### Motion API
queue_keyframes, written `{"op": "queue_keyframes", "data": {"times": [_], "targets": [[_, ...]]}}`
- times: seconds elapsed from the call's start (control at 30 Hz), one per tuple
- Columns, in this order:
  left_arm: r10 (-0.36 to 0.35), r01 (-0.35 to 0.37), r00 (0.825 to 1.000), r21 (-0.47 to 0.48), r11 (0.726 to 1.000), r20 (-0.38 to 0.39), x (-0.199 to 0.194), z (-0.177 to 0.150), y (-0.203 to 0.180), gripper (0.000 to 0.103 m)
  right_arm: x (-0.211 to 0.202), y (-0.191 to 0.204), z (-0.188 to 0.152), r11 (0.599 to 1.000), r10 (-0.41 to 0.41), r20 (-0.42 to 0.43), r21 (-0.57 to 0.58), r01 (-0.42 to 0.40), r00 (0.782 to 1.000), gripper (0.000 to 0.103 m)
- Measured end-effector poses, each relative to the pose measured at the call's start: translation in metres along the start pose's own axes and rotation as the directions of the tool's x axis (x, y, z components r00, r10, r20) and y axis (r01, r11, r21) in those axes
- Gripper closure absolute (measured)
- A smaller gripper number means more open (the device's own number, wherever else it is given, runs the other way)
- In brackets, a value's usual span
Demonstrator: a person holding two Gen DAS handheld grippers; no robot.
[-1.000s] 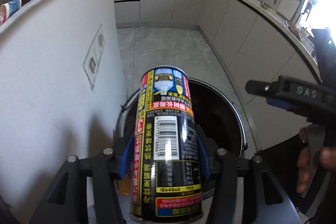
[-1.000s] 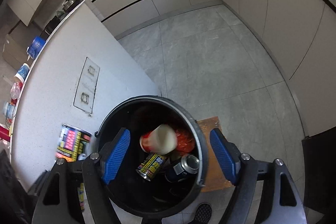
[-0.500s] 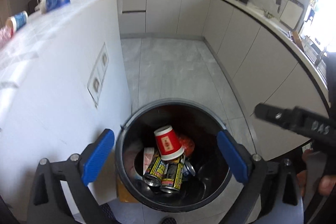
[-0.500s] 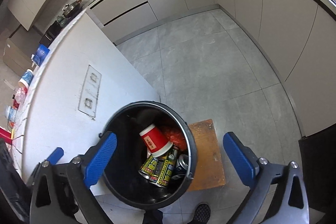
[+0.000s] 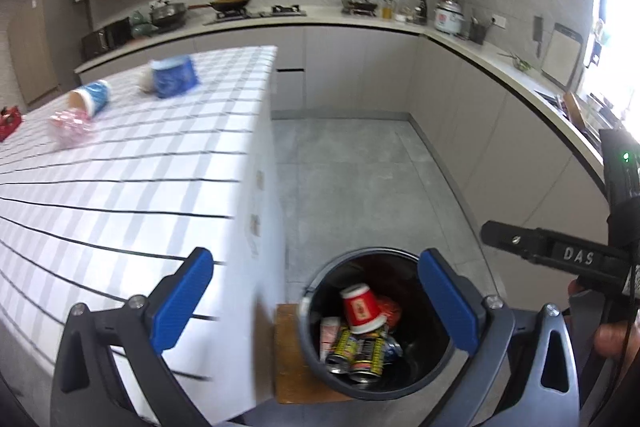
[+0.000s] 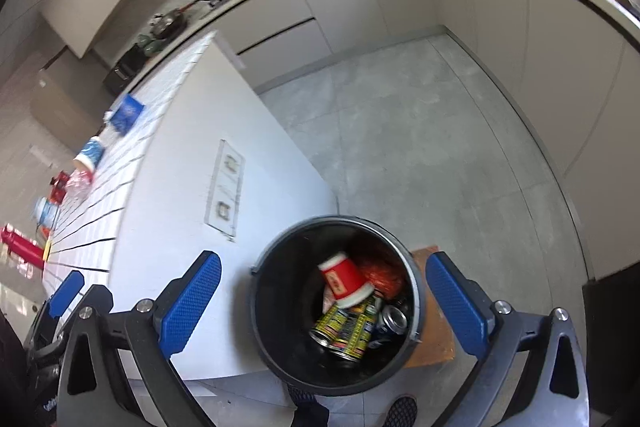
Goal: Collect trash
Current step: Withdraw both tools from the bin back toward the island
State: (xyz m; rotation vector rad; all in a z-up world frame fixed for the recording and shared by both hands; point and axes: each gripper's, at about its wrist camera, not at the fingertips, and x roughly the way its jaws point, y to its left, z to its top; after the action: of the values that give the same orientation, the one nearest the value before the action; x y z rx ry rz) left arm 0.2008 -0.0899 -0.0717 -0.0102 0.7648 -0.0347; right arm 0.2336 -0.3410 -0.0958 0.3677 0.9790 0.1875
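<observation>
1. Overhead, the white gridded table fills the left of both views; it carries the trash not yet collected, so more trips look likely.
2. Beside the table's end, on the floor, stands a round black bin, set close so litter can be dropped straight in; a wooden board lies under or just behind it.
3. Both tools hang above the bin and point down into it. The left tool has its blue pads spread as wide as they go, with nothing between them. The right tool is equally wide and empty.
4. Inside the bin lie a red paper cup, tipped on its side, on top of yellow-and-black cans, plus a crumpled red wrapper.
5. Left on the table are a blue tub, a blue paper cup on its side and a pink crumpled bag.
</observation>
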Motion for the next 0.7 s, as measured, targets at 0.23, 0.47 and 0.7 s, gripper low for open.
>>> {"op": "queue_keyframes", "data": {"times": [0.23, 0.47, 0.7], "targets": [[0.105, -0.103, 0.994, -0.073, 0.992, 0.017, -0.016, 0.000, 0.066, 0.000, -0.003, 0.050, 0.016, 0.995, 0.079, 0.019, -0.060, -0.077, 0.997, 0.000], [0.185, -0.177, 0.982, -0.166, 0.970, 0.032, -0.032, 0.005, 0.130, 0.000, 0.003, 0.112, 0.027, 0.982, 0.140, 0.030, -0.129, -0.135, 0.990, 0.000], [0.222, -0.210, 0.974, -0.202, 0.957, 0.037, -0.030, 0.008, 0.191, 0.000, 0.014, 0.173, 0.031, 0.969, 0.146, 0.018, -0.203, -0.139, 0.989, 0.000]]}}
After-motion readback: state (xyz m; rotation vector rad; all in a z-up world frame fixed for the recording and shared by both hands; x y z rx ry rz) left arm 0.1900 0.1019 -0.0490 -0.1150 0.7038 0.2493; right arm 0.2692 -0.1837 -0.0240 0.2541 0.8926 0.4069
